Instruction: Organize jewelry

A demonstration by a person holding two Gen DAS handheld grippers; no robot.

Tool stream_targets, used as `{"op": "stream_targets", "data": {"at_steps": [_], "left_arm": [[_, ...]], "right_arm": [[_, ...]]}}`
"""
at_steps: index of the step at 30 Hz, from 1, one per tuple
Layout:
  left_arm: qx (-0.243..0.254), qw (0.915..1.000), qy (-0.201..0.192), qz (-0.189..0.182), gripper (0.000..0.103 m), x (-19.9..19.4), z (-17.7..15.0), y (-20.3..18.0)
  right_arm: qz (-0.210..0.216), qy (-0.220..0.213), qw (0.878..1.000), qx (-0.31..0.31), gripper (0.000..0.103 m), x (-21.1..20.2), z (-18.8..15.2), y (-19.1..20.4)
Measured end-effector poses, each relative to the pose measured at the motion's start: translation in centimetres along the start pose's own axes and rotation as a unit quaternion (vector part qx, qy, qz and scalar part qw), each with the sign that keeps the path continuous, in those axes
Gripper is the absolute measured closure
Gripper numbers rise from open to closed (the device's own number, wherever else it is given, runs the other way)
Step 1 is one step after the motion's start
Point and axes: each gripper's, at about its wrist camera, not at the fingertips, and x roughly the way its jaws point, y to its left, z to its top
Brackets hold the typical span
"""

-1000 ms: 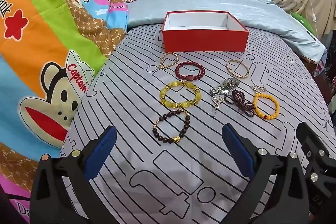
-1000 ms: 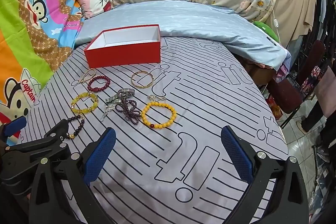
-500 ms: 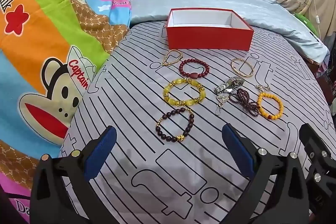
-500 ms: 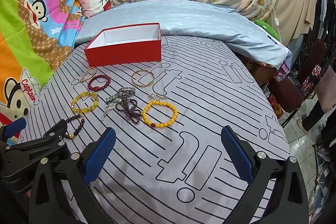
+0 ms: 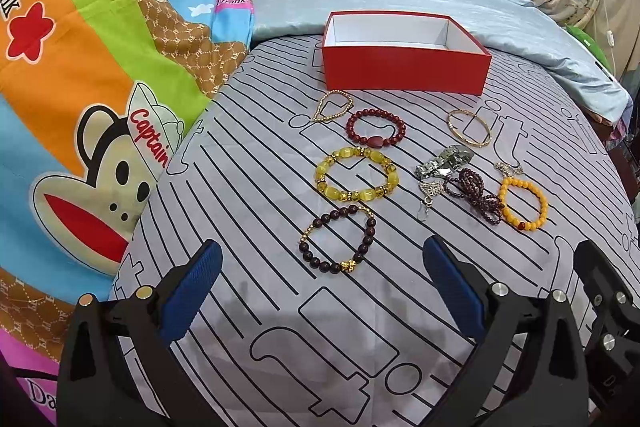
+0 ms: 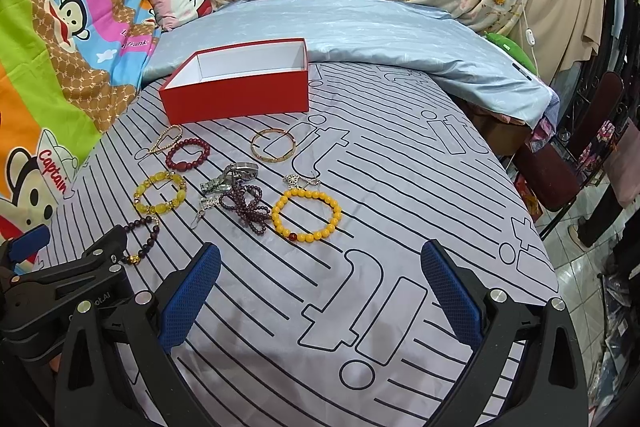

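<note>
Both grippers poised, jewelry laid out and waiting on the bed

Left gripper [image 5: 320, 283] hangs with jaws spread wide, empty, nearest the dark bead bracelet [image 5: 339, 239], likely the first pick. Right gripper [image 6: 320, 283] is equally released near the orange bracelet [image 6: 306, 214]. The pieces lie apart on the striped bedspread [image 6: 400, 187], easy to grasp singly; the red box [image 5: 404, 55] sits open behind, seemingly empty, though its floor is partly hidden.

the left gripper's arm [image 6: 80, 279] hides part of the dark bead bracelet [image 6: 146, 241]; the small silver charm [image 6: 302, 181] is too small to tell.
</note>
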Motion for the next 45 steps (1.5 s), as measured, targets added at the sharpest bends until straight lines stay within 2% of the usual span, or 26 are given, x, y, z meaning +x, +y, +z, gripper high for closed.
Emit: {"op": "stream_targets", "data": {"at_steps": [12,22,45], "left_arm": [[0.009,0.9999,0.003,0.005,0.007,0.58,-0.21,-0.05],[-0.007,0.9999,-0.006,-0.005,0.007,0.55,-0.50,0.31],[-0.007,0.9999,0.002,0.007,0.007,0.91,-0.86,0.63]], "right_arm": [[0.004,0.006,1.000,0.005,0.007,0.78,-0.10,-0.13],[0.001,0.009,1.000,0.012,0.007,0.81,-0.15,-0.62],[0.005,0.009,1.000,0.009,0.007,0.55,-0.43,-0.19]]}}
